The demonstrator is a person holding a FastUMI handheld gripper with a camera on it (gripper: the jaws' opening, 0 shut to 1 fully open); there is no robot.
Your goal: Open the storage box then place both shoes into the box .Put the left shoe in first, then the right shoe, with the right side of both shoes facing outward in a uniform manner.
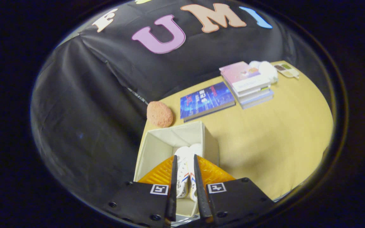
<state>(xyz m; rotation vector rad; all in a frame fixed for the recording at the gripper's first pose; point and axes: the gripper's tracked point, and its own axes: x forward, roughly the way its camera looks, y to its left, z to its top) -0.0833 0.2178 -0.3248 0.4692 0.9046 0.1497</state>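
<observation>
The open beige storage box (157, 148) stands on the wooden table just ahead of and below my fingers. My gripper (184, 157) hovers over the box's near half, its fingers close together with a narrow gap. A white shoe (184, 177) with red and blue side stripes sits in that gap, pressed from both sides, its toe reaching past the fingertips into the box. A second white toe (197, 148) shows right beside it inside the box. The box's floor under the shoes is mostly hidden by the gripper body.
A pinkish-orange sponge-like lump (159, 114) lies just beyond the box's far left corner. A blue book (206, 100) lies beyond the box, and a stack of books (247, 84) with a white object (266, 70) and a small palette (286, 70) sits further right. Bare tabletop (274, 139) stretches right of the box.
</observation>
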